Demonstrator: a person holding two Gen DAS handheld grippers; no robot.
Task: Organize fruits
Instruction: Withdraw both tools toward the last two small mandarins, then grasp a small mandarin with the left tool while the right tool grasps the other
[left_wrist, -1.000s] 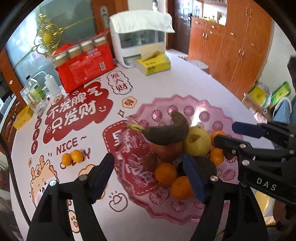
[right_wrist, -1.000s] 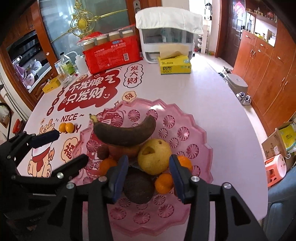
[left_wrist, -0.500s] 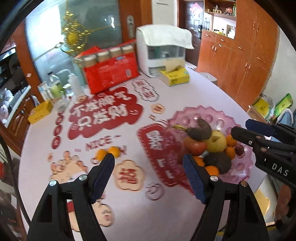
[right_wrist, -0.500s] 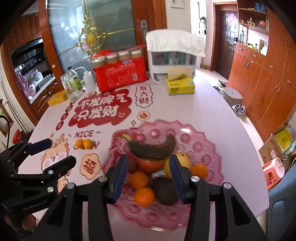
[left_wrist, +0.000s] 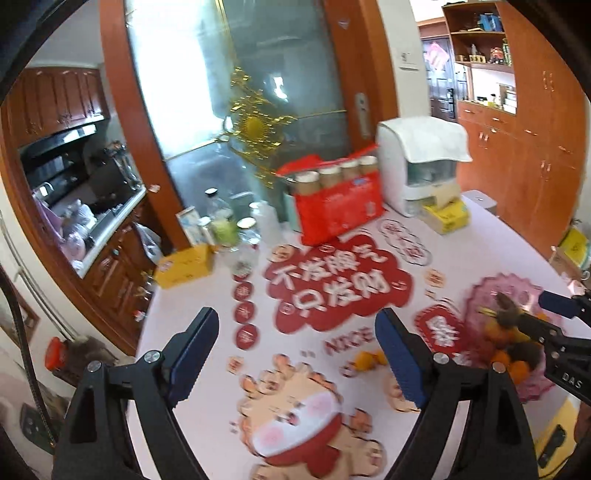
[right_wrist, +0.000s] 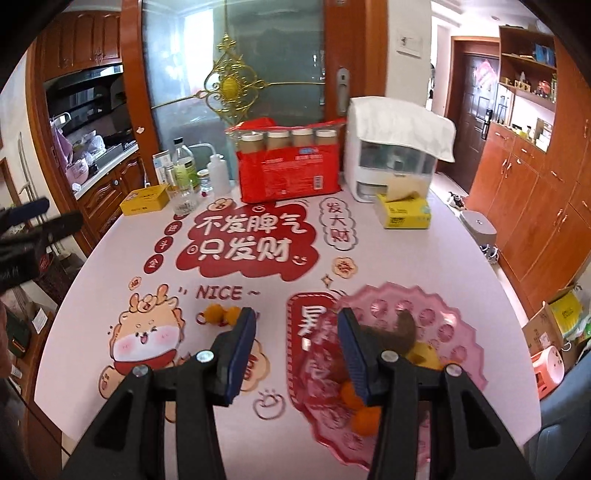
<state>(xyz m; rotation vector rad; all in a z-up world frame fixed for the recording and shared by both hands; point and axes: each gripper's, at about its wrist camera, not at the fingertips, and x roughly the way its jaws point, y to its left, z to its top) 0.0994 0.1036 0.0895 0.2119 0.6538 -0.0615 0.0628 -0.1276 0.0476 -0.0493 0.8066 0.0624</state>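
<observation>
Left hand-held gripper (left_wrist: 291, 354) up above the pink printed bench (right_wrist: 424, 258), blue-padded jaws opening wide, nothing between them but the cartoon print below. Right hand-held gripper (right_wrist: 297, 350) also raised over the bench, jaws parted to a middling gap and empty, no pad pressing on anything; seen also at the right rim of the left wrist view.

Pink scalloped plastic fruit plate (right_wrist: 454, 325) toward the bench's right edge, near corner. Piled on it: dark overripe banana (right_wrist: 402, 328) lying across the top, yellow pear (right_wrist: 424, 352) just beside and below it, several small orange tangerines (right_wrist: 365, 419) at the near side of the heap. More of the pile hidden behind the right jaw. In the left wrist view the same plate (left_wrist: 517, 291) blurred at the far right, partly behind the other gripper.

Two loose small orange tangerines (right_wrist: 221, 314) on the bench itself, touching each other, left of the plate and well apart from it, under the printed word NICE, just beyond the tip of the right gripper's left jaw.

Along the far edge of the bench: red plastic multipack of beige-capped bottles (right_wrist: 288, 170), white appliance draped with a white cloth (right_wrist: 395, 147), yellow tissue box (right_wrist: 404, 214) in front of it. At the far left corner, small yellow carton (right_wrist: 144, 199) and a cluster of clear bottles and jars (right_wrist: 184, 173).
</observation>
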